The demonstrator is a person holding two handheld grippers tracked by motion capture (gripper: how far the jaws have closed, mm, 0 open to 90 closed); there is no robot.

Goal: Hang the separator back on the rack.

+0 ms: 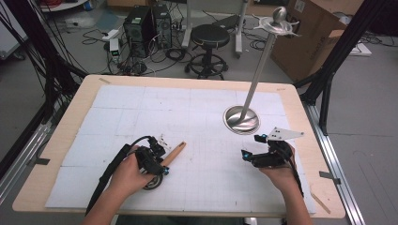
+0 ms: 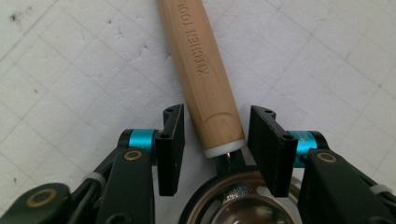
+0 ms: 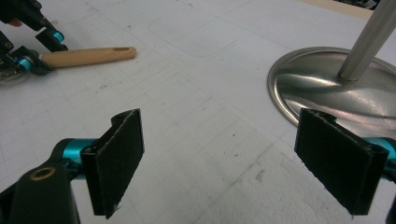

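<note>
High view first: the left gripper [image 1: 157, 161] sat low on the bench [image 1: 56, 187], over a kitchen tool whose wooden handle [image 1: 174, 153] poked out towards the middle, its round metal head [image 1: 152, 183] tucked under the hand. The right gripper [image 1: 256, 150] hovered well apart, near the steel stand [image 1: 241, 119] with its tall pole. The white gridded mat [image 1: 141, 112] covered most of the bench top; beyond it lay cables, computer towers [image 1: 148, 23], a black stool [image 1: 209, 37] and a cardboard box [image 1: 312, 37] on the floor.

Left gripper view: the fingers [image 2: 170, 149] stood either side of the handle's white-capped end, half open, a gap showing on each side, so nothing was gripped yet. To do this well, I'd judge the pads should centre on the wood just above the cap, squarely, so the heavy head cannot swing the tool round.

Right gripper view: its fingers [image 3: 116, 158] stood wide apart and empty, mat between them, the stand's base just ahead at the right, the handle far off at the left.
</note>
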